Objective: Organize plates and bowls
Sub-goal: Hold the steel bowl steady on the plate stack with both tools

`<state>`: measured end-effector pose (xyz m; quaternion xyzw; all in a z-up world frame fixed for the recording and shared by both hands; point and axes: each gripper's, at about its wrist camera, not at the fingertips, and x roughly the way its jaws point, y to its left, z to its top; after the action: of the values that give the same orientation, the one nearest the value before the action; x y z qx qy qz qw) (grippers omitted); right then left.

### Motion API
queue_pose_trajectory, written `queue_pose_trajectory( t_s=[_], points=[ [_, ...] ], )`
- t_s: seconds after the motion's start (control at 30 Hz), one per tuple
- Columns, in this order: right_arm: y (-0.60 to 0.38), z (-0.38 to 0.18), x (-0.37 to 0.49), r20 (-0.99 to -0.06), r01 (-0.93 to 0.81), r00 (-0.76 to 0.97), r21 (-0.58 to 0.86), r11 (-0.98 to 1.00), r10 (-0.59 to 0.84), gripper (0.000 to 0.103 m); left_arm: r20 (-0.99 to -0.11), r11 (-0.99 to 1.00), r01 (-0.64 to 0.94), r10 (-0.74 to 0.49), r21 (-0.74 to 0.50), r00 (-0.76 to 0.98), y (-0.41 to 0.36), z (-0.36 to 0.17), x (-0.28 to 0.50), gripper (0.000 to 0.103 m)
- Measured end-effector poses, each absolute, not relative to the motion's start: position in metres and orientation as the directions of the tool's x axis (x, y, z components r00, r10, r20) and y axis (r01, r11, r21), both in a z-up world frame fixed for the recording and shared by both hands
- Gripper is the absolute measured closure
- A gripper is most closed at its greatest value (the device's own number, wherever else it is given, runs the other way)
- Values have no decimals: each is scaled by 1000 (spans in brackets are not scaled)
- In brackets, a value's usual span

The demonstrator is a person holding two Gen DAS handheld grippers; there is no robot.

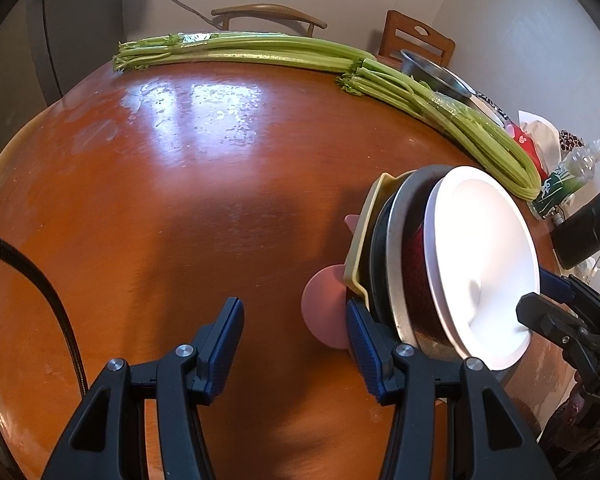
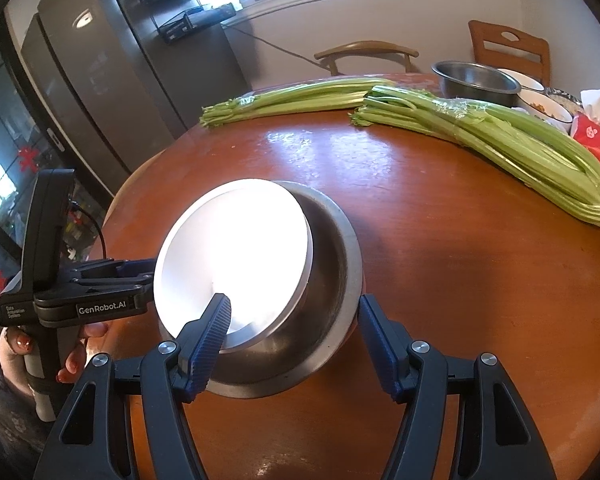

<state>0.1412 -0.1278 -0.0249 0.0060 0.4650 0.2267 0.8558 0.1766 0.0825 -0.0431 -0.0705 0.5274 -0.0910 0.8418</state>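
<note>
the stack of dishes [image 1: 440,264], a white round plate [image 2: 236,256] in a steel bowl over a dark plate and a yellow tray, sits on the orange-brown wooden table [image 1: 180,200] between the two tongs. the right gripper [image 2: 294,320] straddles its near rim, jaws wide and not clamped. the left gripper [image 1: 296,332] stands open beside it, one finger touching its left edge. the right looks nearer.

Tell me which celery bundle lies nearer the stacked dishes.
The right-hand celery bundle, curving beside the steel bowl; the other bundle lies across the table's far edge.
</note>
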Motion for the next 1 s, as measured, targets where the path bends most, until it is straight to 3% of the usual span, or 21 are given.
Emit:
queue_pose_trajectory(
  t_s=[1.0],
  points=[
    [-124,-24,139,-802,-368,474,196,909,365,35,-871,977,77,-213,-200,443,81,-41,173,50]
  ],
)
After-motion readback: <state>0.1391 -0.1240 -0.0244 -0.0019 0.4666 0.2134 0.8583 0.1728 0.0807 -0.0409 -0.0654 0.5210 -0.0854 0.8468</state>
